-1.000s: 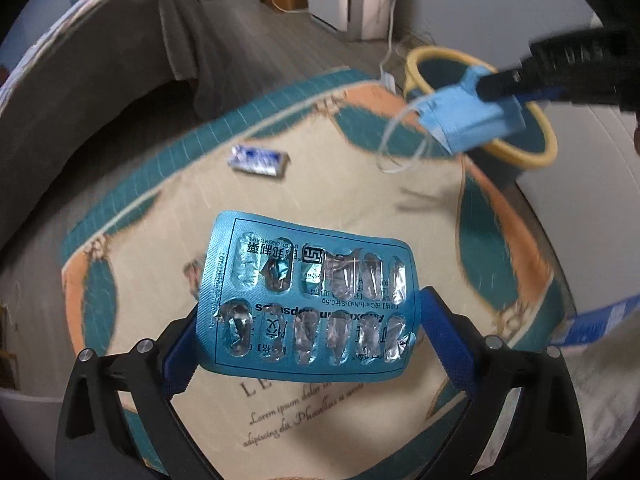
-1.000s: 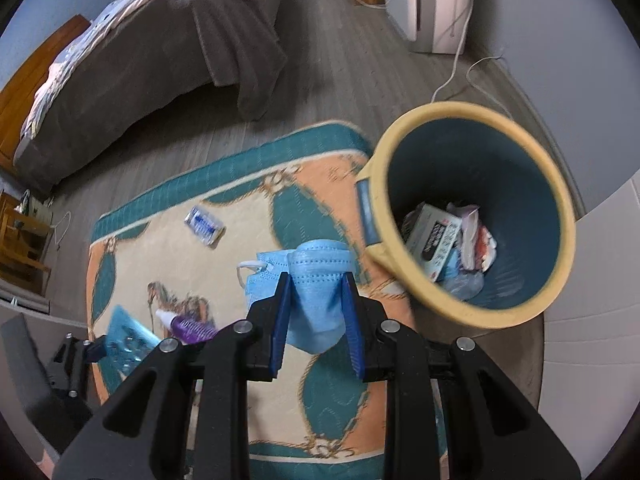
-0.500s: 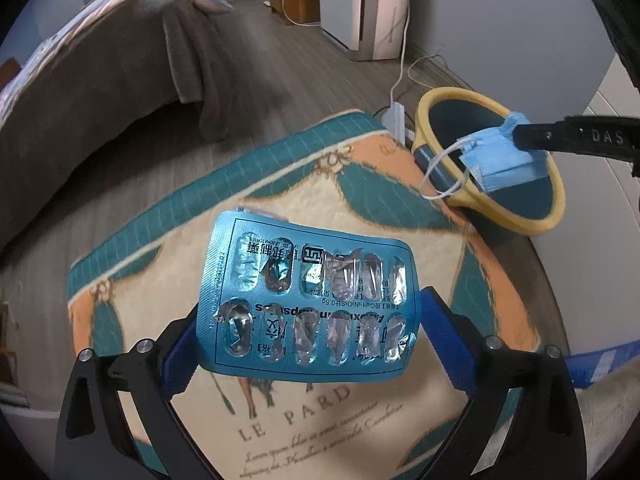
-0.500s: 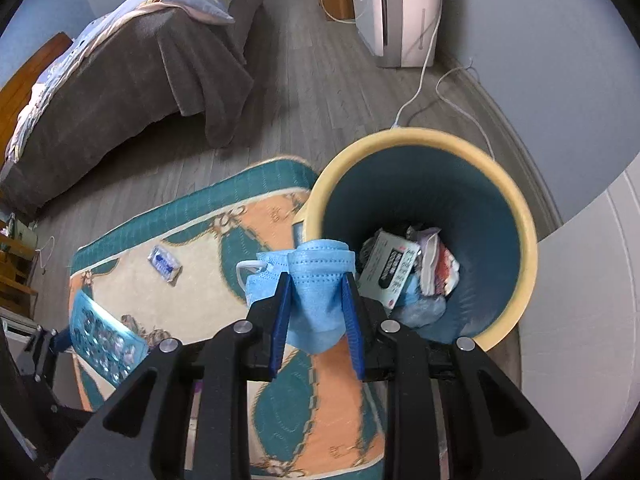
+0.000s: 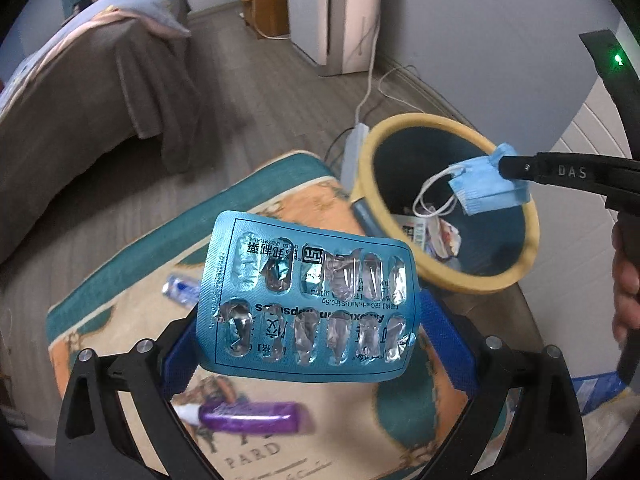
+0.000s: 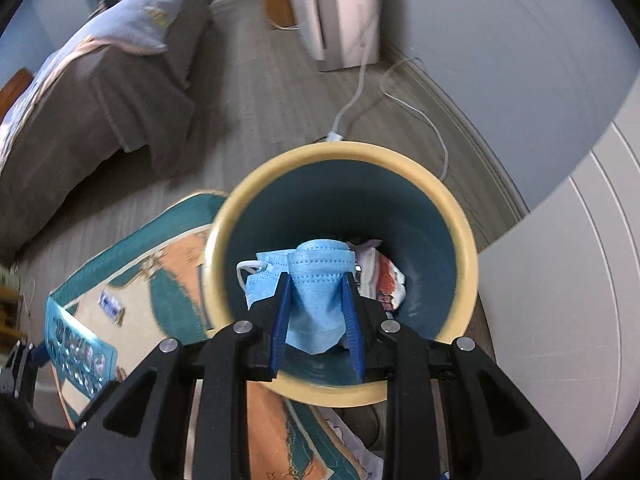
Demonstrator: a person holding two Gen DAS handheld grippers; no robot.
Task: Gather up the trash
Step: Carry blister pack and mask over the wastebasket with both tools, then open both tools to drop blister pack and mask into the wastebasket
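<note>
Right gripper [image 6: 316, 300]: blue fingers pinched on the mask [image 6: 318, 280], which bunches between them; held over the bin's mouth.
Left gripper [image 5: 308, 320]: jaws clamped on a blister pack [image 5: 310, 302], gripped by its two short ends; pack faces the camera, pockets torn and empty.
Mask, seen from left wrist: [image 5: 486, 186] hangs from the right gripper above the bin opening, white ear loops dangling inside the rim.
Bin [image 6: 468, 240]: yellow rim, teal inside, standing on the floor at the rug's corner, near the wall; crumpled wrappers and a box [image 5: 430, 236] at its bottom.
Rug [image 5: 132, 280]: teal and orange pattern; lies below the left gripper.
Loose on rug: small blue-white wrapper [image 5: 180, 290], partly behind the pack; purple tube [image 5: 248, 416] nearer the camera, blurred.
Obstructions: the pack covers the middle of the left view; the mask hides part of the bin's contents in the right view.
Surroundings: bed with brown cover [image 6: 92, 100]; white appliance [image 6: 340, 12] by the wall, its cable [image 6: 360, 92] running to a plug behind the bin.
Person: fingers [image 5: 624, 296] at right edge, on the right gripper's handle.
</note>
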